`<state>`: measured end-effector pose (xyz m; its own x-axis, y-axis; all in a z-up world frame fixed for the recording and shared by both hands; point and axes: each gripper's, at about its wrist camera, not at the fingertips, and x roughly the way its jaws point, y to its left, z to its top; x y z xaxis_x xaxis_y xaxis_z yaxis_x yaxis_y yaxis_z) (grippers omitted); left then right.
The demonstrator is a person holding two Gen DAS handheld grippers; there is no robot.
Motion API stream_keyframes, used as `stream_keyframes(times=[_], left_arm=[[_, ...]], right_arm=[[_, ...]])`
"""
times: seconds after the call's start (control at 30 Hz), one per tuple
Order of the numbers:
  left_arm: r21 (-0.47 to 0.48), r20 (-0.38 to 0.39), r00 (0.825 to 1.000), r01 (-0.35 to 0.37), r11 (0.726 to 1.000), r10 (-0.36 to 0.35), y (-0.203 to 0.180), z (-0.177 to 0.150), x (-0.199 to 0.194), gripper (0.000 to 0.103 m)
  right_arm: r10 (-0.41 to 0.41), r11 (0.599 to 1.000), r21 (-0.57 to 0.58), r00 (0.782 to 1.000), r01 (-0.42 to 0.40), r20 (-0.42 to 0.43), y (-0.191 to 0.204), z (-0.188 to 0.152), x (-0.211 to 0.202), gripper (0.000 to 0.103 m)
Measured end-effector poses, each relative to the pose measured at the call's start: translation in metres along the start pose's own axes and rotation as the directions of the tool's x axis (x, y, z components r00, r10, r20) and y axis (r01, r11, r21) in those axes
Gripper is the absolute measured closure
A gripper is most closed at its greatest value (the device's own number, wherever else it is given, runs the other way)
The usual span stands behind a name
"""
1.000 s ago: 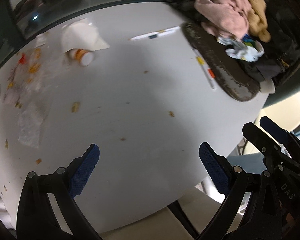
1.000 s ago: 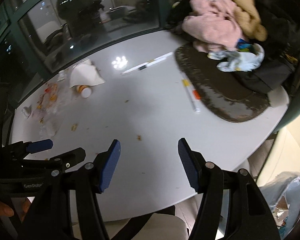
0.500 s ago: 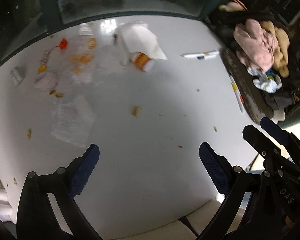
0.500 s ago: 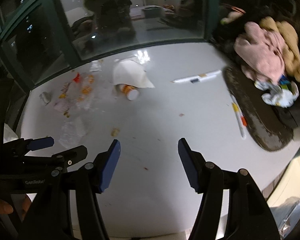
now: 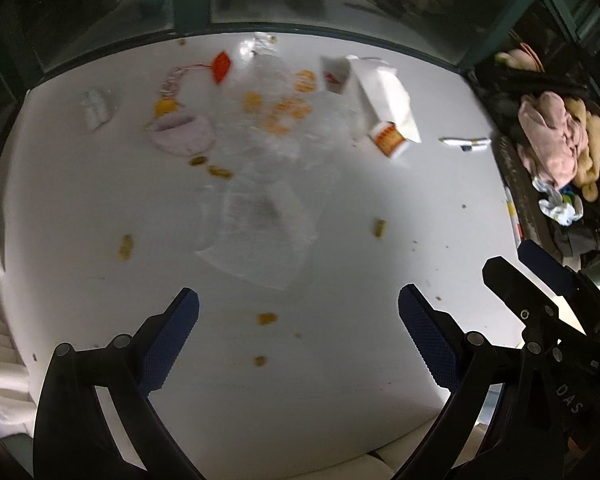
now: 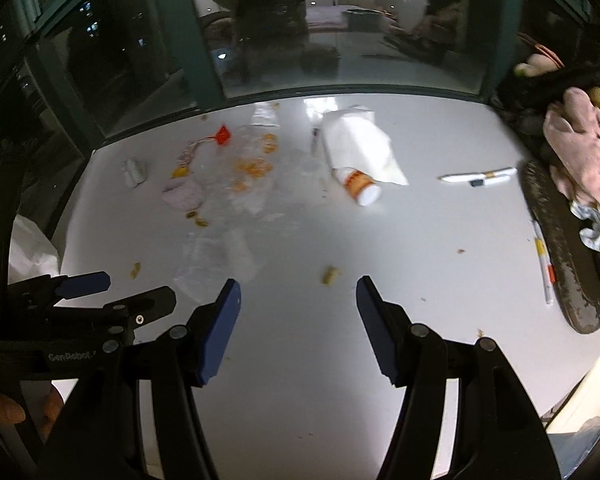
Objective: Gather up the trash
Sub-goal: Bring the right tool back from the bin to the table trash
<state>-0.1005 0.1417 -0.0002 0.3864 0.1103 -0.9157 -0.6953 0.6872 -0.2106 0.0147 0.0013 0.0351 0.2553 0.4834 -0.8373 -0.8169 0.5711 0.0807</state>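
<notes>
Looking down, left wrist view: white table (image 5: 340,380) below, litter spread over its far half.
Left gripper (image 5: 298,334): jaws wide apart, nothing between the blue pads, no contact with any trash.
Nearest trash: clear plastic sheet (image 5: 260,232), flat on the table just ahead of the fingers; small crumb (image 5: 266,319) between sheet and fingers.
Farther trash: pink wrapper (image 5: 182,136), red scrap (image 5: 221,67), crumpled tissue (image 5: 94,108) at far left, white paper bag (image 5: 384,92) with a small bottle (image 5: 388,140) lying just beside it.
Not trash, by judgement: pen (image 5: 464,143) and cloth pile (image 5: 552,140) at right edge.

Looking down, right wrist view: same table, seen from a bit more to the right.
Right gripper (image 6: 298,312): jaws apart, pads empty, above bare table.
Left gripper here: seen at lower left, above the table edge, also empty.
Trash here: plastic sheet (image 6: 216,256) just ahead-left of the fingers; bottle on its side near the bag; crumb (image 6: 330,275) close ahead.

Step in hand: approach only, nothing collected yet.
Next move, by judgement: lowering one gripper to the plastic sheet, pinching at a raised edge because the film lies flat and thin; no bin visible, so drop place unknown.
</notes>
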Motion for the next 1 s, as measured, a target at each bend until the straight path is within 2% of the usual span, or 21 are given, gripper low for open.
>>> stream_keyframes(times=[0.17,0.27,0.53,0.8,1.0], left_arm=[[-0.019,0.01,1.0,0.005,1.0,-0.005,0.028,0.003,-0.005,0.006],[-0.046,0.006,1.0,0.011,0.999,-0.011,0.044,0.0,-0.005,0.006],[-0.145,0.0,1.0,0.02,0.989,-0.02,0.076,-0.007,-0.004,0.006],[-0.228,0.017,1.0,-0.017,0.973,0.021,0.086,-0.002,-0.004,0.006],[-0.248,0.004,0.999,-0.038,0.968,0.04,0.072,0.004,0.005,0.006]], right_arm=[[0.003,1.0,-0.019,1.0,-0.003,0.002,0.025,0.004,0.005,0.045],[0.004,1.0,-0.026,1.0,-0.004,0.0,0.038,0.006,0.008,0.032],[0.033,0.991,-0.131,0.999,-0.037,-0.035,0.072,0.012,0.018,0.032],[0.068,0.976,-0.206,0.996,-0.077,-0.049,0.078,0.028,0.031,0.032],[0.093,0.968,-0.225,0.993,-0.108,-0.075,0.066,0.038,0.044,0.032]])
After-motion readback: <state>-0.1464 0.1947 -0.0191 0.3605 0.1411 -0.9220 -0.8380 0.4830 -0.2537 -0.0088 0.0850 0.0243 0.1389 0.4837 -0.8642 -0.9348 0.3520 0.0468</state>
